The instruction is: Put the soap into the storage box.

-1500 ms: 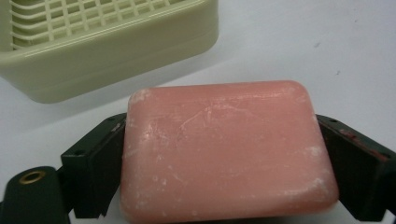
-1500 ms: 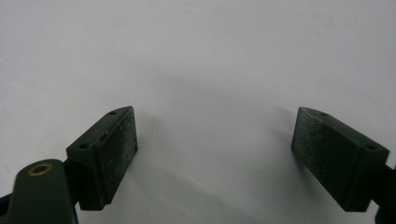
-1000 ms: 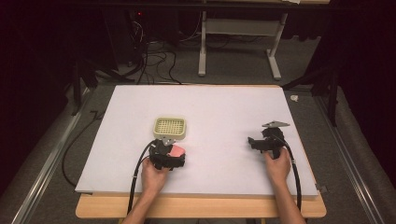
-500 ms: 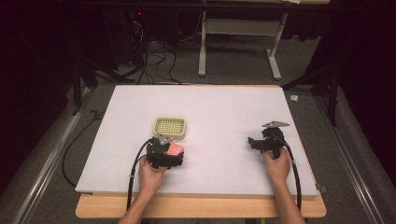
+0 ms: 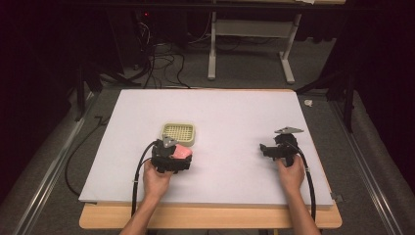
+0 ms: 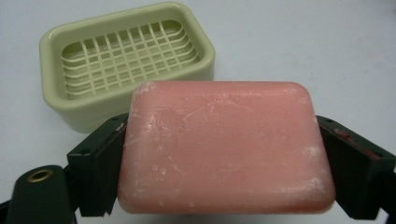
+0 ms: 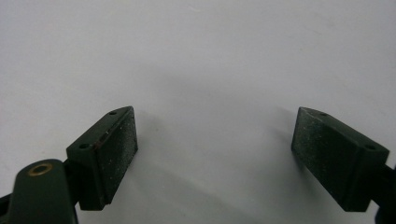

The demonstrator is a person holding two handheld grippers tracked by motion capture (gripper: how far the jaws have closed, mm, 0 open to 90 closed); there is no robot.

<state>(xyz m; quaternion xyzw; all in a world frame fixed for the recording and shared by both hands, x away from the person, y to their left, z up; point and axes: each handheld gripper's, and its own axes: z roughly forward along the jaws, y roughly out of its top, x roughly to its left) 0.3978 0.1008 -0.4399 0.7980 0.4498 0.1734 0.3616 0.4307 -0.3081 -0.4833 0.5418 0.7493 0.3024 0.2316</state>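
white board (image 5: 230, 122) lying flat on a wooden table (image 5: 210, 218), wood edge showing along the near side and the far right. grey carpeted floor (image 5: 323, 68) around it. beyond the far edge, a light grey metal stand (image 5: 247, 46) with two legs and feet. tangle of black cables (image 5: 156, 66) on the floor left of that stand; a small red light (image 5: 145, 13) glows in the dark above them. metal rail (image 5: 54, 161) runs along the table's left side. small pale object (image 5: 308, 103) on the floor off the board's far right corner, too small to identify.

A lab: white test table (image 5: 235, 122), loose floor cables (image 5: 156, 63), dark surroundings.
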